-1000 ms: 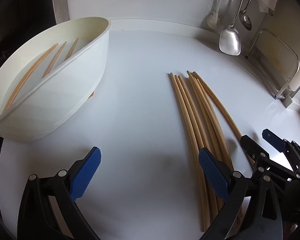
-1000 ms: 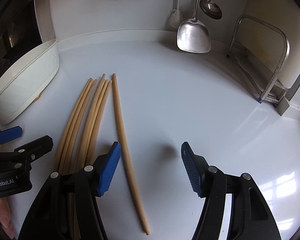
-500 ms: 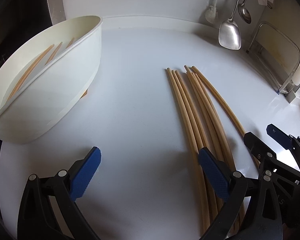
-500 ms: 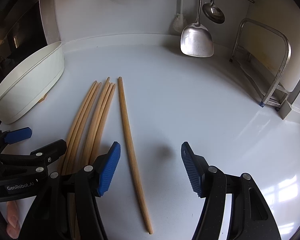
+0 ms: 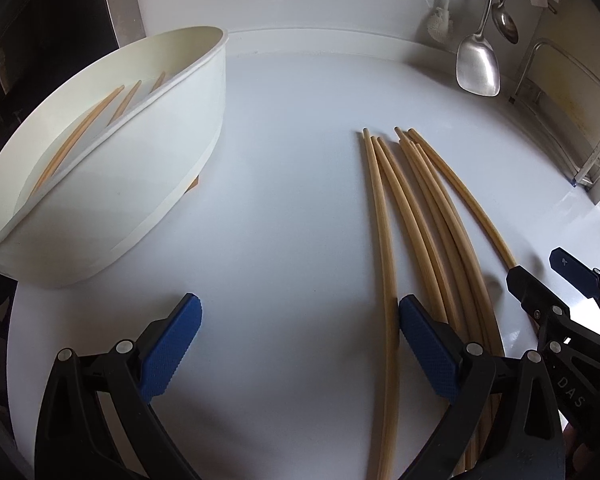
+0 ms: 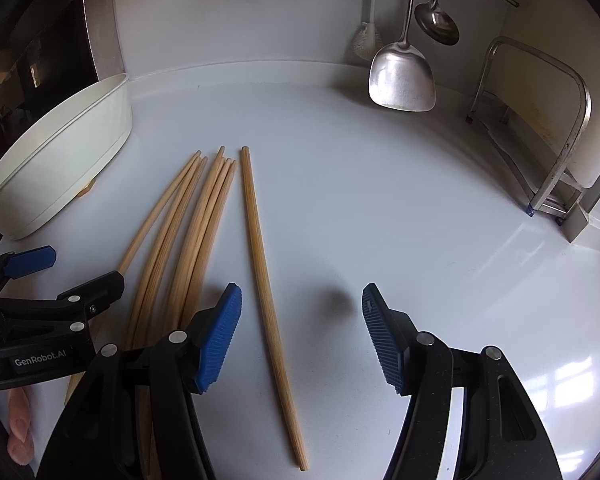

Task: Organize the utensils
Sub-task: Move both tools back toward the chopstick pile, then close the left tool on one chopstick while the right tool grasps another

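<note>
Several long wooden chopsticks [image 5: 416,220] lie in a loose bundle on the white counter; they also show in the right wrist view [image 6: 188,240]. One chopstick [image 6: 264,280] lies apart to the bundle's right, between the right gripper's pads. My right gripper [image 6: 300,334] is open and empty above it. My left gripper [image 5: 300,344] is open and empty, its right pad [image 5: 428,344] next to the leftmost chopstick [image 5: 384,264]. A white oval holder [image 5: 140,184] at the left holds three chopsticks [image 5: 80,136]. The holder also shows in the right wrist view [image 6: 60,168].
A metal spatula [image 6: 402,76] and ladle [image 6: 436,20] hang on the back wall. A metal rack [image 6: 556,148] stands at the right. The counter's back edge meets the wall [image 6: 260,66]. The left gripper's body shows at the left of the right wrist view [image 6: 40,320].
Both grippers have drawn back a little and stay open. The leftmost chopstick now lies just inside the left gripper's right pad. The chopsticks have not moved.
</note>
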The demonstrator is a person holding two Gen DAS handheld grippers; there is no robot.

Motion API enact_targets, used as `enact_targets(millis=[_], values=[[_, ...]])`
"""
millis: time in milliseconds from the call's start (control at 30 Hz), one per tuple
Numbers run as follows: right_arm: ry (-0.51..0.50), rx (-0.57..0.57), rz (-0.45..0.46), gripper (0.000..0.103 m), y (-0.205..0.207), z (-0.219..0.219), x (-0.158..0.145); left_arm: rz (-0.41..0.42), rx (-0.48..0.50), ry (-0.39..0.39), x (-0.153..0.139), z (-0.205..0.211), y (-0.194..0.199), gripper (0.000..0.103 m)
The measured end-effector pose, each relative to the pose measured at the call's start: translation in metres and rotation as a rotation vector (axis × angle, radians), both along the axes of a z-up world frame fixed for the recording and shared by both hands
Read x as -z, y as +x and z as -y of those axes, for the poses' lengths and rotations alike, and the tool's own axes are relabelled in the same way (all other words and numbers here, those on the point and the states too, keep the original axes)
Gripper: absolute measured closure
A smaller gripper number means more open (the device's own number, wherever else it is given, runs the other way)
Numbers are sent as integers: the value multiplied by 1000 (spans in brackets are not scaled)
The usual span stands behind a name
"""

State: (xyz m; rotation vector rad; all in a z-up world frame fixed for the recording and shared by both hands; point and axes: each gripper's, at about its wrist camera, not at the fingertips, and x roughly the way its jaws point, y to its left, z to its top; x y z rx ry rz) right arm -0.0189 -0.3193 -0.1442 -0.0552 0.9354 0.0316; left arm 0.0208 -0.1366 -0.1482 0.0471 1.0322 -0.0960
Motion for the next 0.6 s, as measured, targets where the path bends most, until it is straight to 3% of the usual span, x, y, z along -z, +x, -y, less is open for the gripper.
enact_targets(millis=[600], values=[[-4,-15,-11,45,3,1,3,-1,-41,19,-2,4,18,6]])
